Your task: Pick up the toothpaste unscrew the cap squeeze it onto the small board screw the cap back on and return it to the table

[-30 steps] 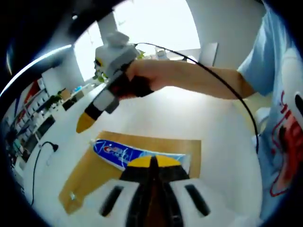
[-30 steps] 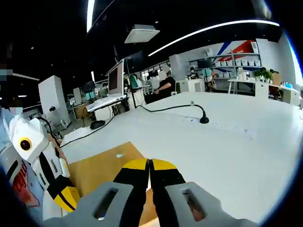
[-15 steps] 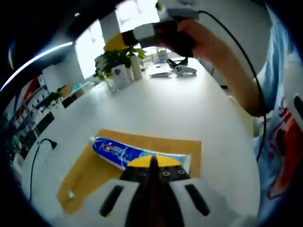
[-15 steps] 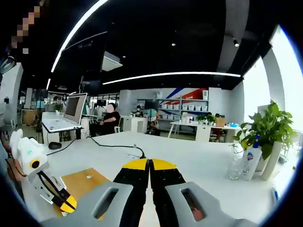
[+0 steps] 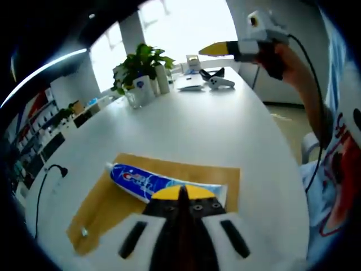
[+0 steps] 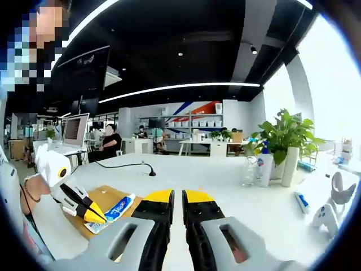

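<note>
Left gripper (image 5: 181,195) hovering low with jaws pressed together just over the toothpaste (image 5: 148,183) lying on the small board (image 5: 107,203), right gripper (image 6: 177,199) lifting high above the table (image 6: 237,186), jaws nearly touching, gripping nothing.

I see a blue, white and red toothpaste tube (image 5: 148,184) on my tan board (image 5: 107,201), white table (image 5: 186,130), and yellow-and-black jaws on both grippers.

Bright office (image 6: 186,121) (white tables (image 5: 186,124))
</note>
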The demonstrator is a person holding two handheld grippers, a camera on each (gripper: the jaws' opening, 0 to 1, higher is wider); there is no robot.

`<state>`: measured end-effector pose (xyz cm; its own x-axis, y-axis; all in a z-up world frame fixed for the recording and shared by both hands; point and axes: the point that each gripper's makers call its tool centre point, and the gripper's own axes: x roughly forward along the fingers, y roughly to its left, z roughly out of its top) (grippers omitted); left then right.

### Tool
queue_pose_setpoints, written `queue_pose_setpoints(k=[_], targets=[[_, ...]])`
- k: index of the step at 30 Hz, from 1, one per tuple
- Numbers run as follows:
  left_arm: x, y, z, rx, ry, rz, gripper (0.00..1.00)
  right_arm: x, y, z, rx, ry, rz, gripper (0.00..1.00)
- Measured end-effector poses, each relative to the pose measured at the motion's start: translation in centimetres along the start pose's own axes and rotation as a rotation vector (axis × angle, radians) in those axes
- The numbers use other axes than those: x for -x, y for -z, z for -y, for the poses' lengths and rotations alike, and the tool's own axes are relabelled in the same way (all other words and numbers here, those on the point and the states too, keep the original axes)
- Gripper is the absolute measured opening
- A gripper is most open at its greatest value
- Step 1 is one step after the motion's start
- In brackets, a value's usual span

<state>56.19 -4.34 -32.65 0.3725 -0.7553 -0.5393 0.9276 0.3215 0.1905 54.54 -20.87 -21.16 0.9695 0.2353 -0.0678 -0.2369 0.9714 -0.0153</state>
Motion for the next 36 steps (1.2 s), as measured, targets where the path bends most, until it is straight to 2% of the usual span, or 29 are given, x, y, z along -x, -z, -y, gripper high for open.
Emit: queue_pose_setpoints(k=[1,3,4,6,9,10,12,14,15,17,20,24,28,30,32,36], targets=[[0.0,0.0,0.1,0.029,0.013,-0.006,0.00,0.0,0.2,0.1,-0.008,0.003,0.002,0.05],[0.2,-0.1,-0.2,0.018,0.021,-0.015,0.00,-0.2,0.5,-0.2,-0.028,-0.009,0.001,0.05],[0.6,0.0,-1.2,0.024,-0.033,-0.022,0.00,-0.4,0.6,-0.4,-0.030,-0.015,-0.001,0.05],[1.9,-1.2,-2.8,0.002,-0.132,0.027,0.00,-0.6,0.7,-0.8,-0.022,-0.025,-0.007,0.05],[5.6,-3.8,-3.9,0.106,-0.192,0.199,0.00,-0.7,0.7,-0.8,-0.010,-0.027,-0.015,0.06],[7.6,-4.6,-4.9,0.159,-0.247,0.283,0.00,-0.8,0.7,-0.7,-0.013,-0.024,-0.013,0.06],[11.2,-4.9,-6.9,0.240,-0.379,0.392,0.00,-0.9,0.6,-0.5,-0.027,-0.016,-0.003,0.06],[14.8,-3.8,-8.9,0.315,-0.521,0.445,0.00,-1.0,0.4,-0.3,-0.031,-0.006,0.001,0.06],[16.0,-3.3,-9.6,0.345,-0.571,0.459,0.00,-1.0,0.4,-0.2,-0.026,0.001,0.000,0.06],[20.0,-1.7,-11.6,0.424,-0.716,0.516,0.00,-1.0,0.3,0.0,-0.014,0.014,0.001,0.06],[25.9,0.9,-13.6,0.514,-0.894,0.614,0.00,-0.9,0.2,0.3,-0.009,0.024,0.007,0.06],[28.4,3.3,-13.4,0.521,-0.982,0.552,0.00,-0.8,0.2,0.9,-0.018,0.035,0.007,0.06],[28.3,4.5,-12.6,0.526,-1.013,0.532,0.00,-0.7,0.0,0.9,-0.017,0.038,0.007,0.05],[28.1,4.6,-12.3,0.500,-1.022,0.510,0.00,-0.9,0.0,0.3,-0.017,0.027,0.009,0.05],[27.6,4.7,-12.0,0.479,-1.015,0.463,0.01,-0.9,0.1,-0.2,-0.010,0.020,0.007,0.05],[27.2,4.1,-11.6,0.454,-0.983,0.476,0.08,-0.7,0.5,-0.6,-0.019,0.002,-0.014,0.06]])
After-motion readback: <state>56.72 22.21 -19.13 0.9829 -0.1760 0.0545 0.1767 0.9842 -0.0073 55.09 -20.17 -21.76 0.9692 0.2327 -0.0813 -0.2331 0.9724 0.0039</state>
